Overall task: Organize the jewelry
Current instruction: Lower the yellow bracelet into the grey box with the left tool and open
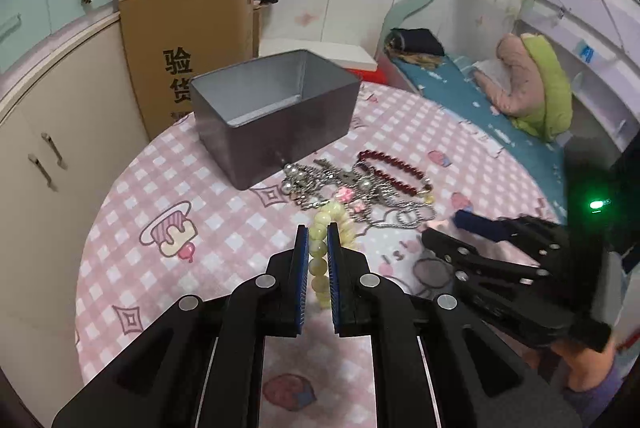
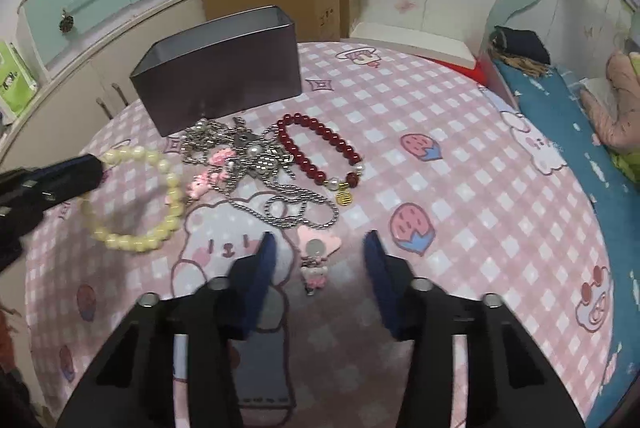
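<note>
The left tool (image 1: 318,228) grips the yellow bead bracelet (image 2: 136,195), whose long axis runs along its fingers. The right tool (image 2: 318,240) is open over a pink charm (image 2: 316,264). Tangled silver chains (image 2: 256,163) and a red bracelet (image 2: 320,139) lie between them and the grey box (image 2: 220,75) on the counter (image 2: 460,167).

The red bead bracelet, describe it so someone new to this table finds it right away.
Find the gray metal box on the pink checked tablecloth. In front of it lies a tangle of silver chains; the red bracelet lies at its right edge. It alone has dark red beads and a small gold charm.
</note>
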`<state>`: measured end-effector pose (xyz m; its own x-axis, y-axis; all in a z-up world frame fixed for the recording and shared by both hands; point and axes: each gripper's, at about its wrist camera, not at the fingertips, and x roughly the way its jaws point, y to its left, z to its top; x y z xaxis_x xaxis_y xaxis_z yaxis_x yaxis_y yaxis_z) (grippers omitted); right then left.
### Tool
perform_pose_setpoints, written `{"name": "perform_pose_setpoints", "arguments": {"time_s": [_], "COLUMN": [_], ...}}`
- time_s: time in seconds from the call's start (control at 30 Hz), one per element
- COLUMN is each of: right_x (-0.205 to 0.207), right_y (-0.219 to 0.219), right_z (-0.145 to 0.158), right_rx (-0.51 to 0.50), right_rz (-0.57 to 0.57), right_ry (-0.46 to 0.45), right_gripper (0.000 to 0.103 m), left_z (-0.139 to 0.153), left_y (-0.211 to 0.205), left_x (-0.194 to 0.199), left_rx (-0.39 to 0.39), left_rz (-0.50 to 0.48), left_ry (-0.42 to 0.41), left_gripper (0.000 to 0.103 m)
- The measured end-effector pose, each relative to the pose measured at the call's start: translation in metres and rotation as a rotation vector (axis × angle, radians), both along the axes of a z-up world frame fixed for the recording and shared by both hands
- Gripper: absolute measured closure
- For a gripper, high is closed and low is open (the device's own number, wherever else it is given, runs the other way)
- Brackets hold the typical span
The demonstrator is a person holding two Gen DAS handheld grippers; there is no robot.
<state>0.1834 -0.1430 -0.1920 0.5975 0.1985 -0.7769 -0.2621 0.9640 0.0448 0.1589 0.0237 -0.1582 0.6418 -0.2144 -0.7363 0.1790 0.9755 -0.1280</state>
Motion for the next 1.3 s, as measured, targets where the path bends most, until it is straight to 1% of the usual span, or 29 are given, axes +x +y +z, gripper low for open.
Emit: {"name": "perform_pose_setpoints", "arguments": {"time_s": [0.03, 0.07, 0.27, 0.37, 0.47, 0.67, 0.8, 0.93, 1.03, 1.13, 1.23, 1.3], "right_x": [0.0, 0.001, -0.003, -0.007, -0.008, -0.004, 0.005, 0.018, 0.032, 0.049, 0.066, 0.079], "right_y": [-0.001, -0.002, -0.005, -0.008, -0.012, -0.019, -0.015, -0.006, 0.006, 0.021, 0.039, 0.05], "right_z": [0.0, 0.0, 0.002, 0.006, 0.016, 0.043, 0.065, 0.089, 0.104, 0.115, 0.122, 0.124], "right_rx": [-0.009, -0.003, 0.017, 0.028, 0.039, 0.084, 0.1, 0.127, 0.142, 0.148, 0.132, 0.123], "right_rz": [-0.006, -0.003, 0.007, -0.001, -0.008, -0.013, -0.004, 0.02, 0.042, 0.07, 0.091, 0.097], "right_ry": [-0.005, -0.003, 0.008, 0.0, -0.017, -0.062, -0.099, -0.133, -0.152, -0.161, -0.168, -0.173], "right_gripper": [0.08, 0.081, 0.081, 0.081, 0.081, 0.081, 0.081, 0.081, 0.081, 0.081, 0.081, 0.081], "left_z": [0.004, 0.006, 0.02, 0.028, 0.041, 0.075, 0.093, 0.108, 0.119, 0.12, 0.117, 0.109], "left_y": [0.001, 0.001, 0.001, 0.002, 0.003, 0.005, 0.009, 0.017, 0.022, 0.026, 0.027, 0.031], "left_x": [-0.002, -0.003, -0.006, -0.005, -0.001, 0.011, 0.026, 0.045, 0.065, 0.087, 0.1, 0.112], "left_rx": [-0.009, -0.013, -0.058, -0.096, -0.13, -0.158, -0.164, -0.144, -0.149, -0.132, -0.084, -0.075], "left_rz": [-0.005, -0.007, -0.032, -0.063, -0.092, -0.134, -0.156, -0.142, -0.137, -0.115, -0.085, -0.066], "left_ry": [-0.007, -0.011, -0.025, -0.027, -0.037, -0.094, -0.114, -0.137, -0.141, -0.124, -0.119, -0.096], "left_gripper": [0.093, 0.093, 0.093, 0.093, 0.093, 0.093, 0.093, 0.093, 0.093, 0.093, 0.093, 0.093]}}
